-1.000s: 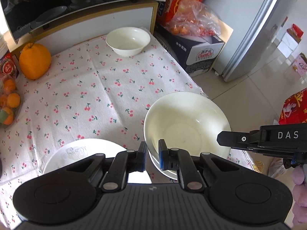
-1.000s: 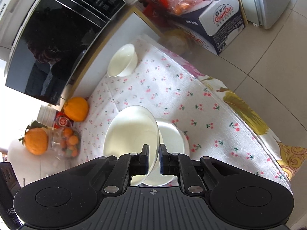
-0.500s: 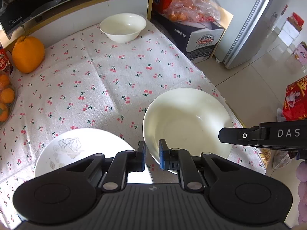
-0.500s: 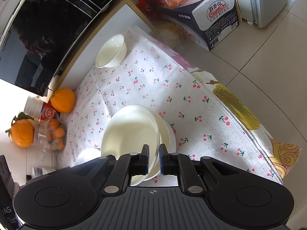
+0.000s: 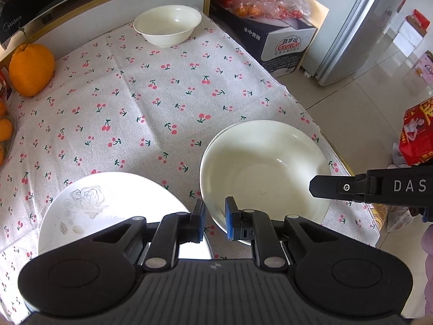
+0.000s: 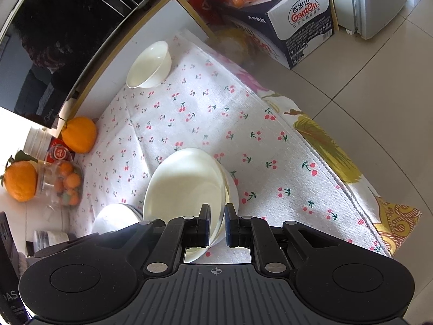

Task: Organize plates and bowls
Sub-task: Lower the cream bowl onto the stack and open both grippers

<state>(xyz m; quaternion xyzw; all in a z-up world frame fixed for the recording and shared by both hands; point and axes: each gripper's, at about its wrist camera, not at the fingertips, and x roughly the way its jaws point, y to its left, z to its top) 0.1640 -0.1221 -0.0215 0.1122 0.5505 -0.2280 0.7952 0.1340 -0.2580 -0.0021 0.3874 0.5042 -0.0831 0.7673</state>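
Note:
A large white bowl (image 5: 265, 168) rests nested in a second white bowl (image 6: 232, 189) near the right edge of the cherry-print tablecloth (image 5: 135, 103). My left gripper (image 5: 214, 211) is shut on its near-left rim, one pad inside and one outside. My right gripper (image 6: 217, 216) is shut on the rim of the same large bowl (image 6: 186, 189); one of its black fingers (image 5: 324, 187) reaches over the bowl's right side. A white plate with a rose motif (image 5: 108, 208) lies left of the bowls. A small white bowl (image 5: 167, 24) stands at the back.
A big orange fruit (image 5: 31, 73) and a container of small oranges (image 6: 65, 187) sit at the left. A black microwave (image 6: 67, 27) stands behind the cloth. A Ganten carton (image 5: 286, 46) and a fridge (image 5: 351, 27) are beyond the table's right edge, over tiled floor.
The large bowl has come down and levelled into the bowl beneath it. Both grippers stayed on its rim and tipped slightly with it.

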